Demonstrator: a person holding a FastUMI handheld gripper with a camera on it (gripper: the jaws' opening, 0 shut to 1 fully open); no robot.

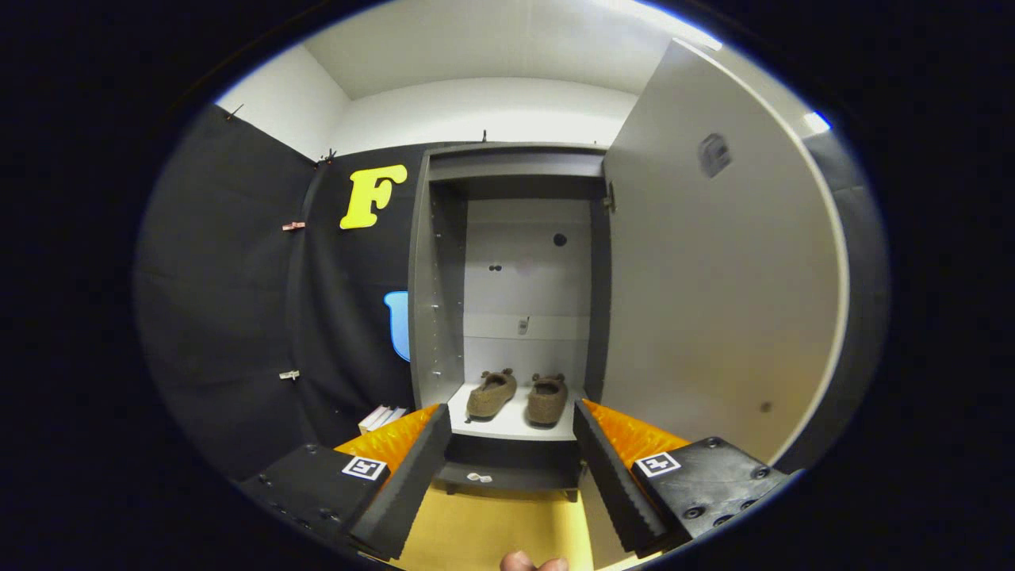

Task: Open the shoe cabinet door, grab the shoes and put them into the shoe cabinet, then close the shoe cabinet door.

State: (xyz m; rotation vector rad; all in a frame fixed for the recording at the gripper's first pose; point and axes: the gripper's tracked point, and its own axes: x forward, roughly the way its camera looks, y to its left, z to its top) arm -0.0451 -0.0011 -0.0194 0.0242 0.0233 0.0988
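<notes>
A tall grey shoe cabinet (434,285) stands ahead with its door (714,293) swung wide open to the right. Two brown slippers sit side by side on its white lower shelf (514,424): the left slipper (492,393) and the right slipper (547,398). My gripper (513,460) is open, its ribbed black fingers (408,480) spread wide with nothing between them. The slippers lie beyond the fingertips, inside the cabinet.
Black cloth covers the wall left of the cabinet. A small stack of flat white items (381,417) lies on the floor by the cabinet's left foot. The yellow floor (492,531) runs under the fingers. A fingertip of a hand (533,563) shows below.
</notes>
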